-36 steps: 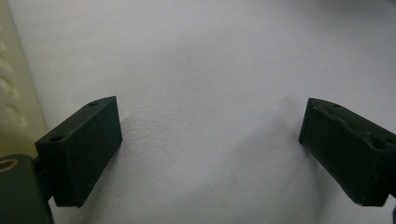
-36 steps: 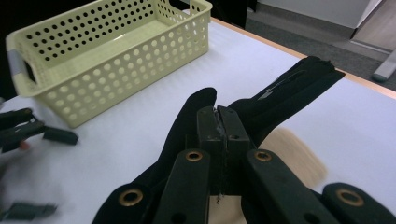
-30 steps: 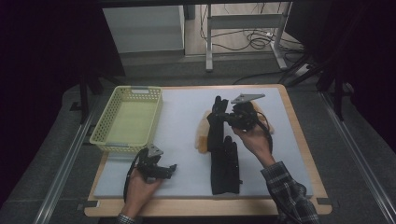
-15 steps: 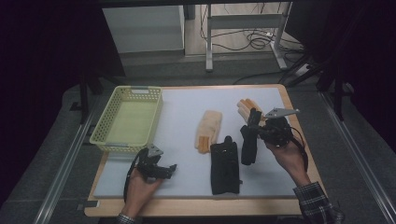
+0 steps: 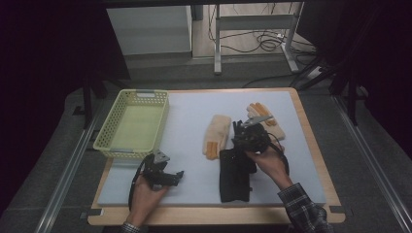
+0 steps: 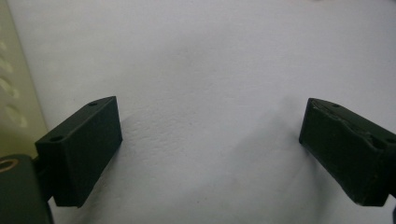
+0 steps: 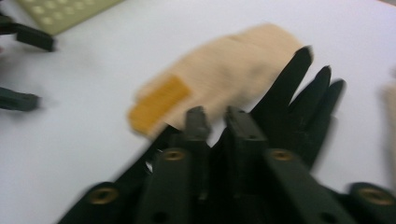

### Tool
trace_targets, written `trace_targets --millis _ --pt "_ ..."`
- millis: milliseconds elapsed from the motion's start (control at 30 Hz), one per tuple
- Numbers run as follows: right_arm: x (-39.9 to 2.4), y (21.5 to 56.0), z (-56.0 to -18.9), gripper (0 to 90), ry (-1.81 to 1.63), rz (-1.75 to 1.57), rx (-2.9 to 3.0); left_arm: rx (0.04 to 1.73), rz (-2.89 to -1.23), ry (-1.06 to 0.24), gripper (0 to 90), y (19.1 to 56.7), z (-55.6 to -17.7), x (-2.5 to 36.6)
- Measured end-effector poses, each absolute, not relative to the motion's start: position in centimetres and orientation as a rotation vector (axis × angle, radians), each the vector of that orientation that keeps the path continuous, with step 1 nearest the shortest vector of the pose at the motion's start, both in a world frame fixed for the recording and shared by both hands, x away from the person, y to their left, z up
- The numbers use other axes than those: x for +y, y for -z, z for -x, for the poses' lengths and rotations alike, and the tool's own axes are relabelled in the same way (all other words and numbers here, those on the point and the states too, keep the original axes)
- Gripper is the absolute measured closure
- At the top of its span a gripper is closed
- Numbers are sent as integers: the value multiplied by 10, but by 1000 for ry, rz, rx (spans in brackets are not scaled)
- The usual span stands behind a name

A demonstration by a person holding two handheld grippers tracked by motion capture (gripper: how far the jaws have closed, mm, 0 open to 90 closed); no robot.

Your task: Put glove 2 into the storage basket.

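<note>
From the high view the right gripper (image 5: 239, 130) hovers over the black glove (image 5: 235, 171) on the worktop (image 5: 189, 121), and in the right gripper view its fingers (image 7: 197, 122), slightly apart after opening, sit just above the glove's (image 7: 299, 107) cuff, gripping nothing.

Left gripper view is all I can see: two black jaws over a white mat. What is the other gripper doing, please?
Observer: The right gripper is over a black glove near the front of the mat. Its jaws have just been opening, with nothing between them.
Operator: Are there other gloves?
Observer: Yes, a beige glove with an orange patch lies just left of the black one.
Operator: And the yellow thing at my left edge?
Observer: It is a basket, with nothing inside.
</note>
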State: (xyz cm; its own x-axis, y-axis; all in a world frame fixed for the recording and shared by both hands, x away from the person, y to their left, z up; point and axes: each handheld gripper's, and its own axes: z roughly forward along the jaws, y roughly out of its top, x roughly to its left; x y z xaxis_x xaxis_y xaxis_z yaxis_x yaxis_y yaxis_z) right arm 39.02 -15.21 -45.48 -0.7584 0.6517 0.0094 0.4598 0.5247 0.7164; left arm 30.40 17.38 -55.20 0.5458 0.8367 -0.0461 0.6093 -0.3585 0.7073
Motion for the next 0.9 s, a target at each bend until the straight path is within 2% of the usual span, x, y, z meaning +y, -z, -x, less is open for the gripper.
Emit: trace_targets --millis 133,333,600,667,733,833,867,900 --pt "-143 451 -390 679 -1067 -883 2506 1161 -2095 -425 62 552 -304 174" --pt "-171 458 -397 661 -1051 -954 2475 1163 -2094 -424 62 552 -304 174" --pt "-187 489 -403 495 -1112 -981 2503 1163 -2094 -424 62 552 -304 174" --pt "-182 499 -407 493 -1101 -978 2523 1164 -2094 -425 62 552 -304 174" --pt "-176 512 -410 541 -1043 -973 2540 1163 -2093 -425 62 552 -304 174" --pt "-177 519 -409 789 -1119 -1013 2508 1164 -2094 -425 62 552 -304 174" --pt "-177 518 -408 851 -1115 -1014 2500 1164 -2094 -425 62 552 -304 174" --pt "-176 517 -406 867 -1108 -1008 2498 1164 -2094 -425 62 552 -304 174"
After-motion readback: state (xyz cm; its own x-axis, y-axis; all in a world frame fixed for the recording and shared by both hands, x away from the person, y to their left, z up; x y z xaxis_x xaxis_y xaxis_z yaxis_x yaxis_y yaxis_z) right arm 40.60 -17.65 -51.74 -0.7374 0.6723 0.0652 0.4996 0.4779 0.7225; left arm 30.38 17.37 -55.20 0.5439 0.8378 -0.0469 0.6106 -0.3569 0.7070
